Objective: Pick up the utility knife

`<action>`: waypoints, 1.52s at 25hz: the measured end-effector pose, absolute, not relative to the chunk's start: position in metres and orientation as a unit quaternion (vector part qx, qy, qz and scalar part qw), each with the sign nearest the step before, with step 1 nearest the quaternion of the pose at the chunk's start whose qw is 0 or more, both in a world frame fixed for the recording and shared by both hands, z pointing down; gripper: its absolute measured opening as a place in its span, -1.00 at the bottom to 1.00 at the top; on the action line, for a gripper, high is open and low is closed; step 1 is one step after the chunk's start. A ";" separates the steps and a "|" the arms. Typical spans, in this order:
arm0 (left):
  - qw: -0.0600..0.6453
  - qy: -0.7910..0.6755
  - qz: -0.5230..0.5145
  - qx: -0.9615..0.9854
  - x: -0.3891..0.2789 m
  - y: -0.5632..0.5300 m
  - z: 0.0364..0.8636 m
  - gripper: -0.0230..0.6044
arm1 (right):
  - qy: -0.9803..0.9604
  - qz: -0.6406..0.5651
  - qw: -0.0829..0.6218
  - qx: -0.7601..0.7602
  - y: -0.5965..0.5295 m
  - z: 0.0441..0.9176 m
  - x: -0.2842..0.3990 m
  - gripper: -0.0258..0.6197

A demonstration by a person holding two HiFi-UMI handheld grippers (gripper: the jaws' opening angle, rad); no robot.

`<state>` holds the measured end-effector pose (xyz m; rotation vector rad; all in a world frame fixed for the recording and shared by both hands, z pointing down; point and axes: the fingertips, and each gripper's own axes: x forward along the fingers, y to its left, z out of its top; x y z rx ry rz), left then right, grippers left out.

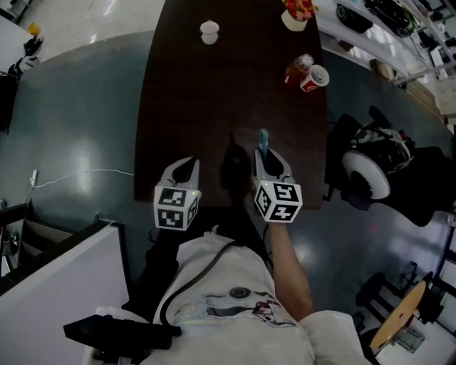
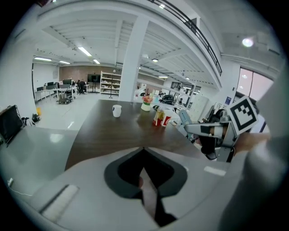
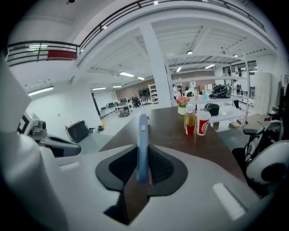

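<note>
The blue utility knife (image 1: 263, 139) is held off the dark brown table (image 1: 214, 93), pinched upright between the pads of my right gripper (image 1: 267, 153). In the right gripper view the knife (image 3: 142, 144) stands on edge between the jaws of the right gripper (image 3: 143, 151), its tip pointing away over the table. The left gripper view shows the knife (image 2: 184, 118) sticking out of the right gripper (image 2: 205, 131). My left gripper (image 1: 189, 165) hovers beside it at the table's near edge, its jaws (image 2: 143, 151) shut with nothing between them.
At the table's far end stand a white cup (image 1: 209, 31), a red can (image 1: 314, 78), a bottle (image 1: 298, 68) and a flower pot (image 1: 296, 14). A black and white office chair (image 1: 370, 171) sits at the right. A white cable (image 1: 78, 175) lies on the floor at the left.
</note>
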<state>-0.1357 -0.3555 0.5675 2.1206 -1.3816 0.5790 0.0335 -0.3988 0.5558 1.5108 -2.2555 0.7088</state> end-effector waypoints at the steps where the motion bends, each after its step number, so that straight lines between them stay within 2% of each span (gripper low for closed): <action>1: 0.263 -0.514 0.209 0.789 -0.138 -0.354 0.560 -0.93 | -0.795 0.238 0.157 0.536 -0.396 0.542 0.032 -0.70; 10: 0.196 -0.522 0.171 0.812 -0.158 -0.330 0.504 -0.93 | -0.806 0.128 0.102 0.569 -0.361 0.441 0.019 -0.70; 19: 0.141 -0.542 0.140 0.816 -0.158 -0.302 0.456 -0.93 | -0.809 0.071 0.072 0.579 -0.311 0.391 0.024 -0.70; 26: 0.100 -0.558 0.116 0.816 -0.134 -0.260 0.421 -0.93 | -0.818 0.046 0.050 0.570 -0.256 0.372 0.046 -0.70; 38: 0.089 -0.576 0.126 0.802 -0.100 -0.158 0.417 -0.93 | -0.831 0.040 0.030 0.554 -0.161 0.363 0.088 -0.70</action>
